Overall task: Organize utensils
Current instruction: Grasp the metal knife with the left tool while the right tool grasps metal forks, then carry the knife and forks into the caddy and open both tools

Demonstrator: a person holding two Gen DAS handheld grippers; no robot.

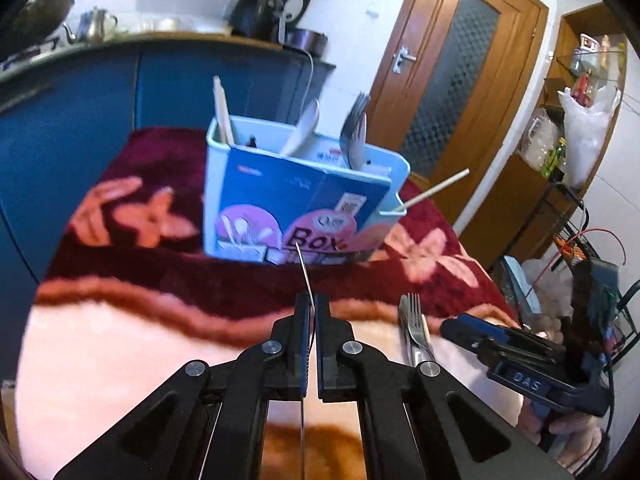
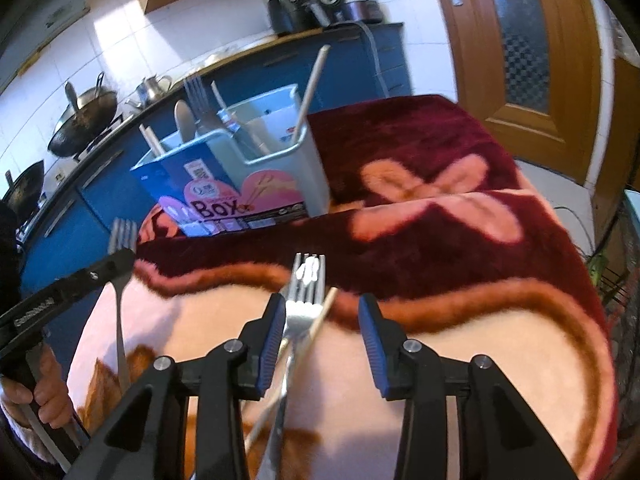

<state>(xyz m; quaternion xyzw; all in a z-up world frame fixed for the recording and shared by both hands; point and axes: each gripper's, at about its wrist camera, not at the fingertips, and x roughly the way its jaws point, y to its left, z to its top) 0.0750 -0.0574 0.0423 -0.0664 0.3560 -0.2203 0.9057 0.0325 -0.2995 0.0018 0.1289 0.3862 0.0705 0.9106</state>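
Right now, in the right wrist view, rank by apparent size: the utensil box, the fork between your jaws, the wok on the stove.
1. utensil box, clearly largest.
2. fork between the right gripper jaws; it is nearest the camera, which inflates it.
3. wok, far back, so only apparently smallest.

**A home kitchen**

Blue cabinets (image 2: 100, 184) carry a worktop with woks (image 2: 82, 120) on a stove, a metal teapot (image 1: 96, 24) beside them and an air fryer (image 2: 288, 10) further along. A wooden door (image 1: 452, 80) stands right of the cabinets, cluttered shelves (image 1: 576, 92) beyond it.
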